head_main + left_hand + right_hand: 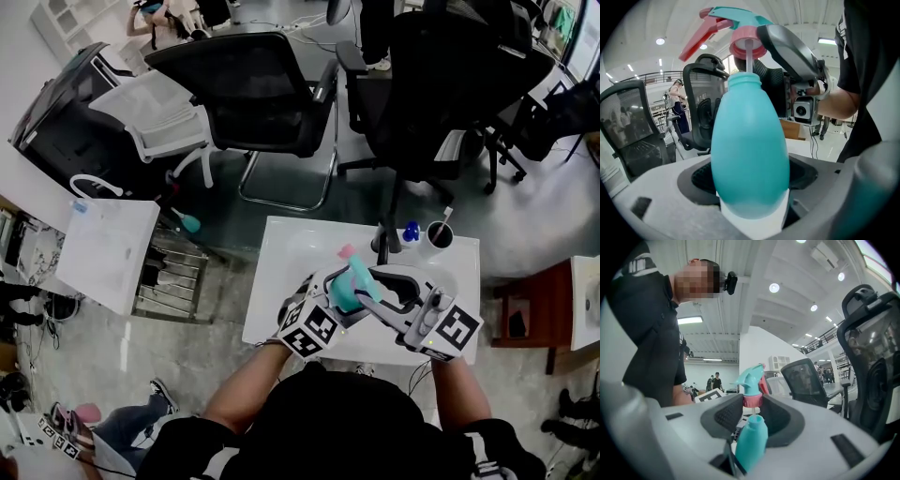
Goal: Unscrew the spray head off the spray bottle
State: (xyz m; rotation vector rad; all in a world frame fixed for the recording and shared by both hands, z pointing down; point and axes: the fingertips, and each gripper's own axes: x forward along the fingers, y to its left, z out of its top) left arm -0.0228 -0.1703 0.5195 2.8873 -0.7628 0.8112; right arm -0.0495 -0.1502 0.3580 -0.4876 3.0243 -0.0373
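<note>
My left gripper (330, 305) (750, 190) is shut on the belly of the teal spray bottle (345, 292) (750, 150) (752, 441), which it holds over the white table (281, 281). The spray head (358, 270) (736, 21) (750, 379), teal with a pink trigger and a pink collar (746, 44) (752, 401), stands a little above the bottle's open neck. Its thin dip tube (749, 58) still runs down into the neck. My right gripper (373, 292) (752, 414) is shut on that collar, one jaw on each side.
At the table's far edge stand a white cup (438, 236) with a stick in it and a small blue-capped item (411, 231). Black office chairs (272, 94) (450, 75) stand beyond the table. A white side table (103, 248) is at the left.
</note>
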